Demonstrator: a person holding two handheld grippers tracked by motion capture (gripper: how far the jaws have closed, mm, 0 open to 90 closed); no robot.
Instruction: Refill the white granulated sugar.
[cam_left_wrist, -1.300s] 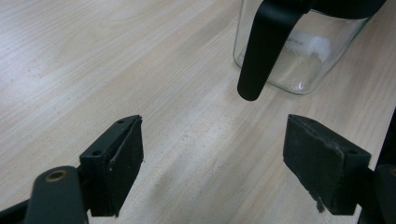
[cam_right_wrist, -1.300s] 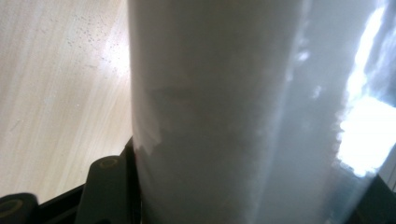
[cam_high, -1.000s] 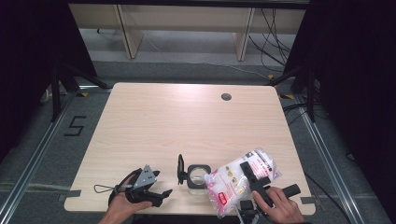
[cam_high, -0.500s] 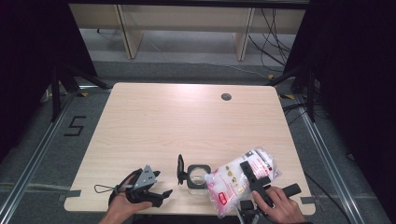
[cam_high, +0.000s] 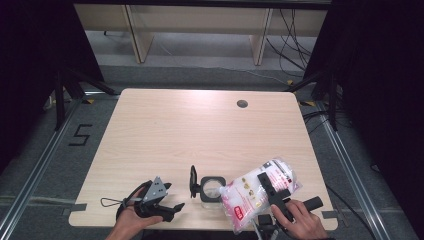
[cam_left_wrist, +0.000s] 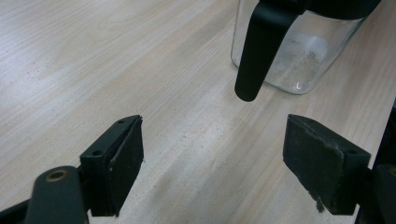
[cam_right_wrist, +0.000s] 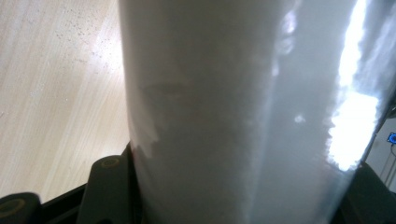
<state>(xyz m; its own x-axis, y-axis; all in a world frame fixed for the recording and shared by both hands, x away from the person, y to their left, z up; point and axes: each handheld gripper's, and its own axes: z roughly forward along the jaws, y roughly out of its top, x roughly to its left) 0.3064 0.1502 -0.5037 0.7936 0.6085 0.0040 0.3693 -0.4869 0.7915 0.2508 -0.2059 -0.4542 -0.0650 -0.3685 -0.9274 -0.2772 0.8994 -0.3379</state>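
Two claws: right claw (cam_high: 270, 192) grasps the bag (cam_high: 252, 197); left claw (cam_left_wrist: 212, 161) released beside the jar (cam_left_wrist: 299, 51).

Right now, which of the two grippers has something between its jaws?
The right gripper: its jaws clamp the white plastic bag. The left gripper rests open, short of the glass jar.

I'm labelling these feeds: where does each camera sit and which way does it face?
High view: above the person's side, facing forward and down on the table; both hands show.
Left gripper view: on the left gripper, facing the jar; open jaws show.
Right gripper view: on the right gripper, against the bag.
Shared: the high view also shows jar and bag.
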